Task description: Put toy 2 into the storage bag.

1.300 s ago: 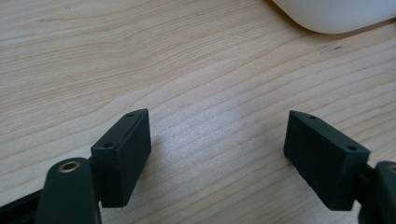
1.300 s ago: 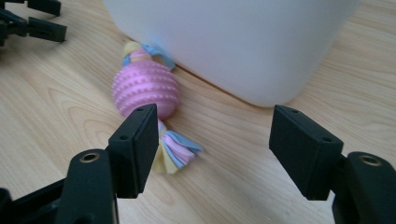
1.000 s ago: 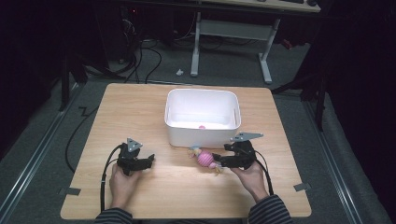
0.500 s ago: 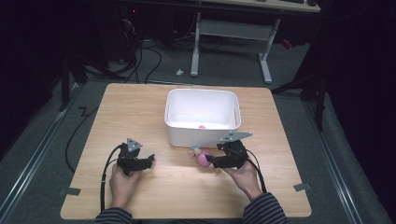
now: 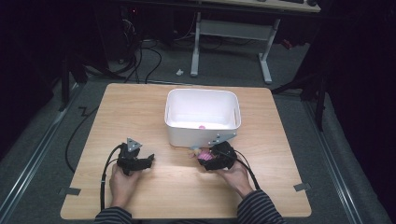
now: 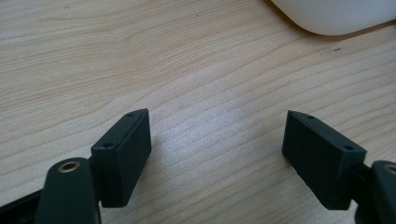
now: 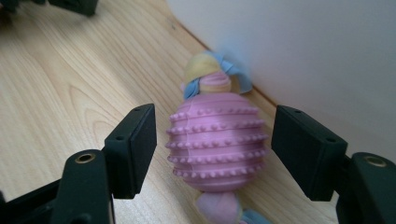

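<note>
1. The right gripper (image 7: pixel 215 154) has its jaws spread on either side of the pink ribbed toy (image 7: pixel 217 147) without touching it, so the grasp is lined up but not closed. I judge the pick is about to begin, and lifting and placing are left.

2. The toy lies on the table (image 5: pixel 140 107) just beside the near wall of the white bin (image 5: pixel 180 135), at about 6 o'clock from the bin in the high view. Its knotted fabric end (image 7: pixel 212 74) points at the wall and looks to touch it.

3. A small pink item (image 5: pixel 201 126) already lies inside the bin, so some of the work may be done.

4. The left gripper (image 5: pixel 140 161) rests at about 8 o'clock from the bin, jaws wide apart over bare wood, holding nothing.

5. Room: the bin wall crowds the jaw at 3 o'clock in the right gripper view, so that side is tight. Open table lies toward 9 o'clock and toward the person. The way up is clear, and the bin rim is the edge to clear.
</note>
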The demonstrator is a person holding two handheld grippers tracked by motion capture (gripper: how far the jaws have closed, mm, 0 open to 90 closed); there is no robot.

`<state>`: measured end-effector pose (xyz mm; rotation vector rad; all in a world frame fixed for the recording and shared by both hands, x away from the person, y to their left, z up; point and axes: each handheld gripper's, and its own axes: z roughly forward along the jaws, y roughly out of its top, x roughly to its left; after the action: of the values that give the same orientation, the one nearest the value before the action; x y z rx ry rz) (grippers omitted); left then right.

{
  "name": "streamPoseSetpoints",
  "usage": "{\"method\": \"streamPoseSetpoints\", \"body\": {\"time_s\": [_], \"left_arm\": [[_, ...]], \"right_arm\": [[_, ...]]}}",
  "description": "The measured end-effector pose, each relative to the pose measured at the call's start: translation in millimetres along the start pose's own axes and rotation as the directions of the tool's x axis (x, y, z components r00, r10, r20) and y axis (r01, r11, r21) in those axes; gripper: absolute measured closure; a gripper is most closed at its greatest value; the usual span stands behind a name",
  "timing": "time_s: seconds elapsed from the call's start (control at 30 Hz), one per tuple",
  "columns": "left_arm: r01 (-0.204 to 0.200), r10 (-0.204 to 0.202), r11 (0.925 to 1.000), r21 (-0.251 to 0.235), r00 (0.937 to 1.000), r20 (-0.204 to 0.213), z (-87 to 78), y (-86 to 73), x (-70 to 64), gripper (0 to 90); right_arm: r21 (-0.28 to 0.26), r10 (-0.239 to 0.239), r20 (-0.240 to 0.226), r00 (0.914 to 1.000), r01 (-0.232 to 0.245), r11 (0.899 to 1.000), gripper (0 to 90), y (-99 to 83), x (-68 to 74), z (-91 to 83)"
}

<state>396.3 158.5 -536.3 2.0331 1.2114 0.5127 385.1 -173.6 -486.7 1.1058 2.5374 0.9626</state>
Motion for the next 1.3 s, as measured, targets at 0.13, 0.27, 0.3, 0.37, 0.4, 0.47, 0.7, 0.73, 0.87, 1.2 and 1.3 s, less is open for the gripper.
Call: {"method": "streamPoseSetpoints", "body": {"time_s": [0.13, 0.27, 0.3, 0.37, 0.4, 0.47, 0.7, 0.73, 0.87, 1.2, 1.3], "left_arm": [[-0.001, 0.001, 1.0, 0.0, 1.0, 0.001, 0.0, 0.0, 0.1, 23.9], [-0.003, 0.003, 1.0, 0.002, 1.0, 0.002, 0.2, 0.3, 0.3, 23.9], [-0.004, 0.004, 1.0, 0.002, 1.0, 0.002, 0.3, 0.4, 0.4, 23.9], [-0.004, 0.004, 1.0, 0.0, 1.0, 0.0, 0.5, 0.4, 0.1, 23.9], [-0.004, 0.004, 1.0, 0.0, 1.0, 0.0, 0.5, 0.4, 0.1, 23.8], [-0.004, 0.004, 1.0, 0.002, 1.0, 0.001, 0.4, 0.4, 0.2, 23.8], [-0.003, 0.003, 1.0, 0.001, 1.0, 0.001, 0.5, 0.6, 0.3, 23.9], [-0.002, 0.002, 1.0, 0.001, 1.0, 0.001, 0.6, 0.7, 0.4, 24.0], [-0.004, 0.004, 1.0, 0.001, 1.0, 0.0, 0.4, 0.4, -0.1, 23.1], [0.004, -0.004, 1.0, -0.006, 1.0, -0.001, -2.0, -1.5, 0.8, 27.4], [-0.012, 0.012, 0.9999, -0.003, 0.9999, 0.002, -1.9, -1.6, -0.6, 26.9]], "right_arm": [[0.011, -0.031, 0.048, 0.9983, 0.031, 0.999, 29.6, 0.2, 4.6, 7.7], [0.033, -0.039, 0.055, 0.9977, 0.037, 0.999, 29.9, 0.1, 2.5, 9.2], [0.041, -0.043, 0.058, 0.9974, 0.041, 0.998, 29.9, 0.1, 2.2, 10.1], [0.065, -0.054, 0.074, 0.9958, 0.049, 0.997, 30.0, -0.6, 1.7, 13.7], [0.07, -0.058, 0.076, 0.9954, 0.052, 0.996, 30.2, -1.1, 1.5, 15.4], [0.078, -0.072, 0.09, 0.9933, 0.065, 0.995, 32.6, -2.3, 2.2, 17.6], [0.061, -0.13, 0.134, 0.9824, 0.123, 0.991, 34.8, -7.9, 10.4, 16.1], [0.061, -0.126, 0.125, 0.9841, 0.12, 0.991, 34.9, -7.5, 9.5, 16.0], [0.038, -0.1, 0.078, 0.9919, 0.098, 0.994, 35.0, -7.5, 8.0, 9.4], [-0.016, -0.072, 0.017, 0.9973, 0.072, 0.997, 34.9, -12.8, 6.9, -12.2], [-0.026, -0.056, -0.003, 0.9985, 0.056, 0.998, 34.9, -15.8, 5.0, -21.2]]}}
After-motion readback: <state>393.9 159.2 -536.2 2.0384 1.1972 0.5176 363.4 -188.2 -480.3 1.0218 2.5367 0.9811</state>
